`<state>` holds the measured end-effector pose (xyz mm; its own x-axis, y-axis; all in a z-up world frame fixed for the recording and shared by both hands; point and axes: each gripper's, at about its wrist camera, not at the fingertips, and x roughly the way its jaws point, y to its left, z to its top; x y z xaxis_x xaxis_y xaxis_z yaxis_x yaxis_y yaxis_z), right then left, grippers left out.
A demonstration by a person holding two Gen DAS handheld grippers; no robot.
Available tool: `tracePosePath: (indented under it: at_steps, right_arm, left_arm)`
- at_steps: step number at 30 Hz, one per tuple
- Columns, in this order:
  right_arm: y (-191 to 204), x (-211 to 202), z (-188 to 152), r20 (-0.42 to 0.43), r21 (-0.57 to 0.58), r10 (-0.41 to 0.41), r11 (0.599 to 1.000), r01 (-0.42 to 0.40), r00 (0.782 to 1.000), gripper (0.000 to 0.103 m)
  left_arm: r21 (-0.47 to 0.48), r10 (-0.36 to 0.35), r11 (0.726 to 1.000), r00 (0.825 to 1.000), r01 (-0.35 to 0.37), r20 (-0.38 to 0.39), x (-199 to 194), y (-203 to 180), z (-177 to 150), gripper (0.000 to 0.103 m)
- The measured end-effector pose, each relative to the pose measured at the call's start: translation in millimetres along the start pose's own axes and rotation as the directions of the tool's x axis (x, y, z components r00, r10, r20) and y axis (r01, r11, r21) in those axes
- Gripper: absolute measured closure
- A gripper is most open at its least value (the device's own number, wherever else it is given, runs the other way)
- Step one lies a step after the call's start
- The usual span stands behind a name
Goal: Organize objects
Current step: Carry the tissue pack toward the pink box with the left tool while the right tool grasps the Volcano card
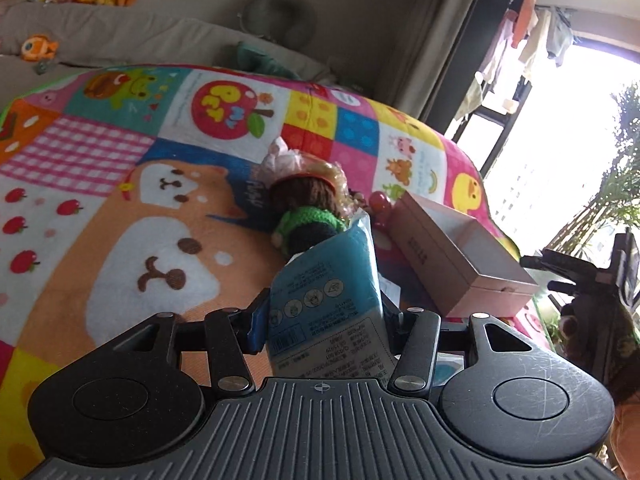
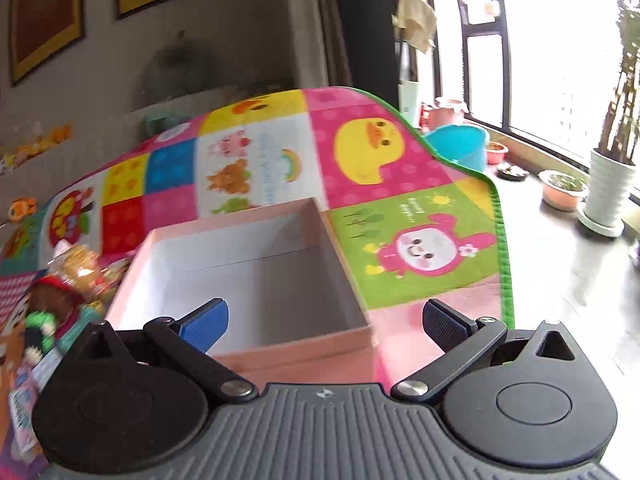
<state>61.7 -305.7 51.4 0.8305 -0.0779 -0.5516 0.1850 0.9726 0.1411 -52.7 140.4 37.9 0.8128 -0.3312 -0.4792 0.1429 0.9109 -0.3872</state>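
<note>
1. Packet (image 1: 326,300) first, in the left wrist view: a blue-and-white printed pouch stands upright between the left gripper (image 1: 320,316) fingers, which pinch it low down while its top pokes up free. It hangs above the mat (image 1: 120,208), near the pink box (image 1: 460,256) off to the right.
2. Risk here: the pouch is soft and held by its lower part only, so a quick swing could let it fold over or slide out of the pads.
3. Behind it lies a knitted doll (image 1: 308,216) amid crinkly wrappers; a low pass could snag or drag them.
4. The right gripper (image 1: 588,276) shows at the far right edge, just past the box. Both hands heading for the same box could collide.
5. Right wrist view now: the right gripper (image 2: 324,320) has its fingers spread wide, nothing between them, poised over the near wall of the box (image 2: 304,344), which looks empty.
6. Danger here: a finger could clip that light cardboard rim and shove the box across the soft mat (image 2: 400,280), spoiling the drop for the packet.
7. The picture is blurred, so the gap above the rim is hard to judge.
</note>
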Motion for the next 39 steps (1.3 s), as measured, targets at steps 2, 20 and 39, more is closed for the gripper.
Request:
tracePosePath:
  at_steps: [2, 20, 39]
  right_arm:
    - [-7, 29, 6, -0.064, 0.042, 0.012, 0.999, -0.009, 0.998, 0.0]
    - [148, -23, -27, 0.1, -0.384, 0.22, 0.908, -0.166, 0.97, 0.0]
    - [191, -75, -126, -0.307, -0.507, 0.328, 0.738, -0.445, 0.893, 0.056]
  left_arm:
    - [0.007, -0.012, 1.0, 1.0, 0.012, -0.003, 6, -3, 0, 0.047]
    - [-0.014, 0.14, 0.99, 0.99, -0.139, 0.01, 2, 22, -1, 0.047]
    - [0.039, 0.079, 0.996, 0.996, -0.078, -0.039, -2, 11, -12, 0.046]
